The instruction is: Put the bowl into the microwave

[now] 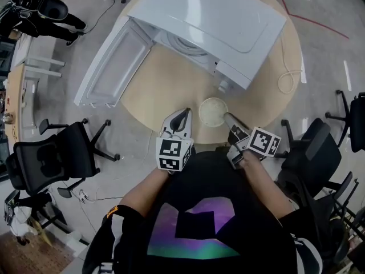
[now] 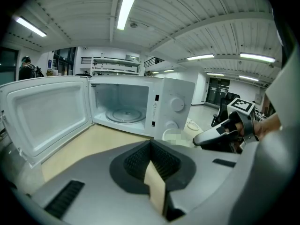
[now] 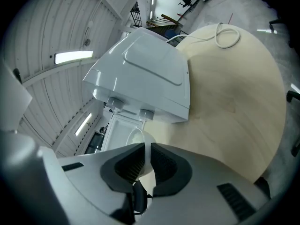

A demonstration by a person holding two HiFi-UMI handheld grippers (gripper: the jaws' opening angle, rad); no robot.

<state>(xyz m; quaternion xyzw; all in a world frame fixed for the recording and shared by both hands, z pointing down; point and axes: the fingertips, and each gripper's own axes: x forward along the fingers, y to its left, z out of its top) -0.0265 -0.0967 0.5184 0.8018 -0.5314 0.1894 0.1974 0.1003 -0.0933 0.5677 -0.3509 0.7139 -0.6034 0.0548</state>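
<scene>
The right gripper [image 1: 227,117] is clamped on the near rim of the bowl [image 1: 212,112], one jaw inside the wall and one outside. The left gripper [image 1: 181,117] hovers just beside the bowl with its jaws pressed together on nothing. The bowl sits at the table's [image 1: 171,90] near edge, just before the microwave's [image 1: 211,16] knob corner. To do the lift well, keep the rim level, since a one-sided pinch may let it tip. Then carry it leftward round that corner to the cavity [image 2: 124,102]. The door [image 1: 111,67] stands wide over the left edge, leaving bare tabletop before the opening. The glass plate [image 2: 124,115] inside looks free.
</scene>
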